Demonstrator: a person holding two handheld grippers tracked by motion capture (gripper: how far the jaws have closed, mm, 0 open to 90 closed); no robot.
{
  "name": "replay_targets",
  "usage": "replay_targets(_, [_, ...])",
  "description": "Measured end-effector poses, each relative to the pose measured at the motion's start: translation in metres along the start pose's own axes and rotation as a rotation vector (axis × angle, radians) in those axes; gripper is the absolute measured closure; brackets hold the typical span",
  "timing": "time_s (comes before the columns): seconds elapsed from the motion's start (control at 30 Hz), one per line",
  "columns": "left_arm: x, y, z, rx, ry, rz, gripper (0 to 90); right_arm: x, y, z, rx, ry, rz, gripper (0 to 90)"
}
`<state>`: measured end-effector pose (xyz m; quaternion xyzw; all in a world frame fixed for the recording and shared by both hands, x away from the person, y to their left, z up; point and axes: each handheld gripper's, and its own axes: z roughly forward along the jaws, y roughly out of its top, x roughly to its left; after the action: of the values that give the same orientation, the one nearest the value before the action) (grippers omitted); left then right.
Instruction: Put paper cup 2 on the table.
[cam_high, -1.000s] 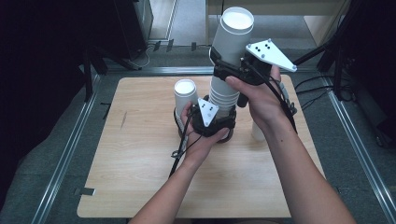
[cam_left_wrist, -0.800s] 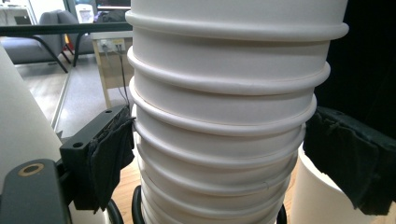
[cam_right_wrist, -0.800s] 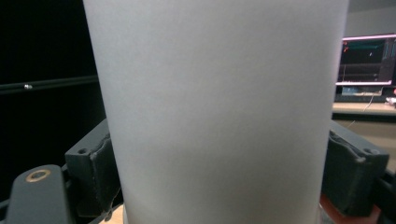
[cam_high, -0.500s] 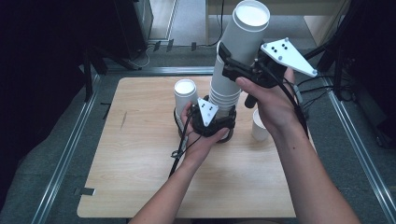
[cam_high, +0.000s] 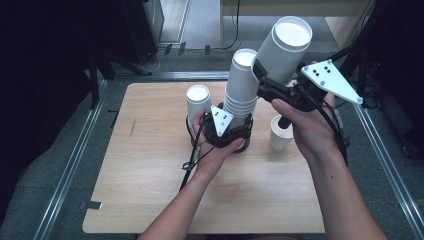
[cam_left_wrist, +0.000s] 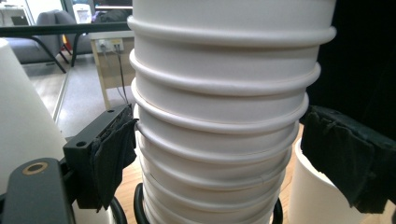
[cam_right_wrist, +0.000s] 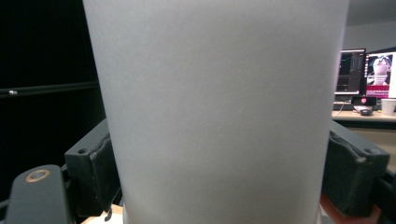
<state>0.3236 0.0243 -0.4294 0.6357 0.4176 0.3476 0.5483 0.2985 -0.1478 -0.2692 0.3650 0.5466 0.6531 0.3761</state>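
One white cup (cam_high: 285, 47) has come clear of the stack of cups (cam_high: 239, 90) and now rides higher and farther right than a second ago, clamped between the jaws of the right gripper (cam_high: 272, 85) above the desk (cam_high: 150, 190). Meanwhile the left gripper (cam_high: 235, 131) keeps its jaws pressed on the stack's base. With two loose cups (cam_high: 198, 102) already standing nearby, unstacking seems under way.

White is seen on the stacked cups (cam_high: 241, 90) and the lifted cup (cam_high: 283, 47); beneath the stack, a pale wood grain is shown by the table (cam_high: 150, 165). Black jaws are seen.
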Motion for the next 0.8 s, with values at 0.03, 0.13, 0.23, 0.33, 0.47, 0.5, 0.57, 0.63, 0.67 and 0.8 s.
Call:
replay_targets(0.03, [0.001,0.001,-0.001,0.001,-0.006,0.001,10.1,-0.001,-0.001,-0.003,-0.001,0.000,-0.004,13.8])
replay_targets(0.13, [0.003,0.003,-0.007,0.004,-0.035,-0.030,9.1,-0.004,-0.005,-0.011,-0.001,-0.010,-0.014,13.7])
replay_targets(0.23, [0.003,0.004,-0.015,-0.007,-0.047,-0.018,7.9,-0.006,-0.011,-0.019,0.008,-0.017,-0.020,13.7])
replay_targets(0.33, [0.005,0.002,-0.022,0.000,-0.060,-0.006,6.6,-0.008,-0.020,-0.025,0.017,-0.029,-0.035,13.7])
replay_targets(0.47, [0.008,-0.002,-0.034,0.020,-0.086,-0.003,2.3,-0.010,-0.030,-0.034,0.029,-0.039,-0.051,13.7])
replay_targets(0.5, [0.009,-0.004,-0.037,0.025,-0.089,-0.001,1.6,-0.010,-0.033,-0.036,0.030,-0.040,-0.066,13.7])
replay_targets(0.57, [0.011,-0.007,-0.044,0.034,-0.100,-0.007,0.8,-0.010,-0.038,-0.040,0.035,-0.042,-0.085,13.6])
replay_targets(0.63, [0.014,-0.010,-0.049,0.052,-0.117,-0.022,0.7,-0.009,-0.044,-0.044,0.041,-0.045,-0.099,13.6])
replay_targets(0.67, [0.016,-0.012,-0.051,0.062,-0.133,-0.037,0.1,-0.009,-0.048,-0.045,0.045,-0.045,-0.100,13.6])
replay_targets(0.8, [0.019,-0.018,-0.062,0.069,-0.137,-0.038,0.0,-0.008,-0.062,-0.052,0.053,-0.059,-0.112,13.5])
